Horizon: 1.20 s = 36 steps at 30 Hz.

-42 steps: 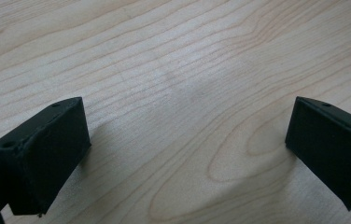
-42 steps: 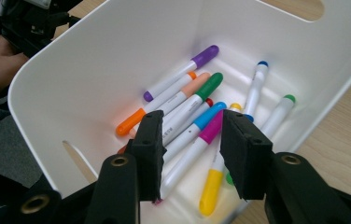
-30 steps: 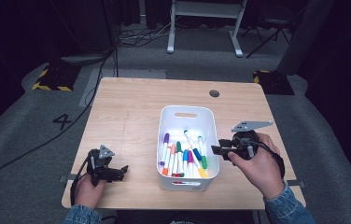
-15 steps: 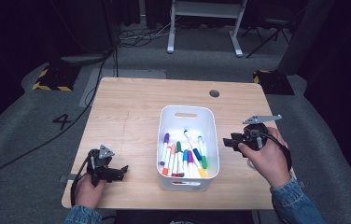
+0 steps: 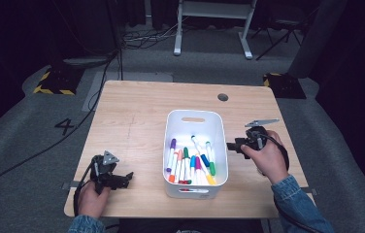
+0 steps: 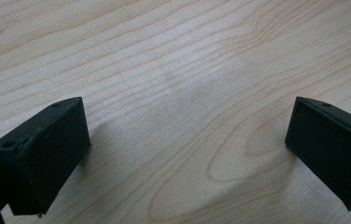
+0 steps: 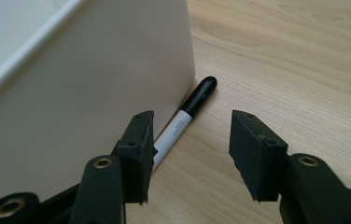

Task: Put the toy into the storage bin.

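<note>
Two grippers | right gripper (image 7: pixel 190 156) – jaws just opening, spread beside black-capped marker (image 7: pixel 188 115) (against white bin (image 7: pixel 94 93)) | left gripper (image 6: pixel 187 154) – jaws spread over bare tabletop (image 6: pixel 173 70)

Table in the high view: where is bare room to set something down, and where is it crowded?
Free: the far half of the table beyond the white bin, and the strip between bin and left gripper. Crowded: right of the bin, where the right gripper closes in on a black-capped marker.

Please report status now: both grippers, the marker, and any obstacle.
Right gripper open, jaws just been opening, nothing gripped. Black-capped marker lies on table against white bin wall, hard by one jaw. Left gripper open over bare table.
</note>
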### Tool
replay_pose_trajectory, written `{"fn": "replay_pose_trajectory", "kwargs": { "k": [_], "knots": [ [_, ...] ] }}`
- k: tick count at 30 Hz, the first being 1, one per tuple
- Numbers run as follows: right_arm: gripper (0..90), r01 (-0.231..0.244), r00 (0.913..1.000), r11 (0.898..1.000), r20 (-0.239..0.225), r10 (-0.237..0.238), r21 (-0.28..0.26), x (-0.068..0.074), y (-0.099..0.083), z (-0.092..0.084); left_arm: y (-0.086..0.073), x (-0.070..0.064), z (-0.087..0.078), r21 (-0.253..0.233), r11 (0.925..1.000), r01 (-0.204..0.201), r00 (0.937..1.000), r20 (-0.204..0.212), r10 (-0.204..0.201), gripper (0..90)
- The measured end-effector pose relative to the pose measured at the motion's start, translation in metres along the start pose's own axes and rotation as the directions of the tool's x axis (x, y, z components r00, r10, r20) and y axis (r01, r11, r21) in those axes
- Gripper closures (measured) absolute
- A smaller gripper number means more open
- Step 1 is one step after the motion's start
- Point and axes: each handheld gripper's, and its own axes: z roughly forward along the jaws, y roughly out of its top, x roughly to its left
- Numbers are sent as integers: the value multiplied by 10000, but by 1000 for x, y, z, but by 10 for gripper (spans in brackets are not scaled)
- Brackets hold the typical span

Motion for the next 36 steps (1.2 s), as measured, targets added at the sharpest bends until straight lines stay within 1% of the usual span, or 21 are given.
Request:
{"fn": "replay_pose_trajectory", "kwargs": {
  "k": [6,11,12,14,15,16,18,20,21,25,30,31,32,33,35,36],
  "knots": [
    [500,-161,9998,9995,-138,165,288,-5,-5,23,0,0,0,1,10000,1,10000,-8,-1,0],
    [499,-144,9998,9982,-162,154,588,-5,-7,37,0,0,0,-2,10000,-10,10000,-27,10,0],
    [500,-191,9997,9983,-169,201,554,-4,-8,38,0,0,0,5,10000,-13,10000,-31,13,0],
    [507,-245,9992,9980,-315,263,578,-4,-9,43,0,0,0,13,10000,1,10000,-10,-1,0],
    [537,-334,9983,9976,-448,362,610,-3,-9,45,0,0,0,5,10000,-12,10000,-28,12,0],
    [539,-237,9990,9969,-369,265,750,-1,-9,46,0,0,0,-1,10000,-10,10000,-39,10,0],
    [561,-128,9996,9963,-256,151,851,1,-8,48,0,0,0,5,10000,0,10000,-6,0,0],
    [568,-113,9996,9960,-248,136,882,2,-8,49,0,0,0,1,10000,-1,10000,-16,1,0],
    [569,-198,9994,9959,-255,221,880,3,-8,51,0,0,0,9,10000,6,10000,2,-6,0],
    [560,-108,9996,9948,-265,136,1015,5,-8,57,0,0,0,1,10000,-2,10000,-15,2,0],
    [518,-236,9996,9934,-116,251,1126,3,-10,68,0,0,0,3,10000,-4,10000,1,4,0],
    [518,-236,9996,9934,-116,251,1126,3,-10,68,0,0,0,3,10000,-4,10000,1,4,0],
    [504,-439,9990,9926,-6,443,1135,2,-12,73,0,0,0,0,10000,-6,10000,-19,6,0],
    [499,-456,9990,9923,13,458,1153,1,-12,74,0,0,0,5,10000,11,10000,0,-11,0],
    [506,-431,9990,9923,124,419,1157,0,-13,77,0,0,0,1,10000,6,10000,-3,-6,0],
    [525,-398,9991,9925,162,382,1154,0,-12,78,0,0,0,0,10000,-12,10000,-25,12,0]
  ]
}}
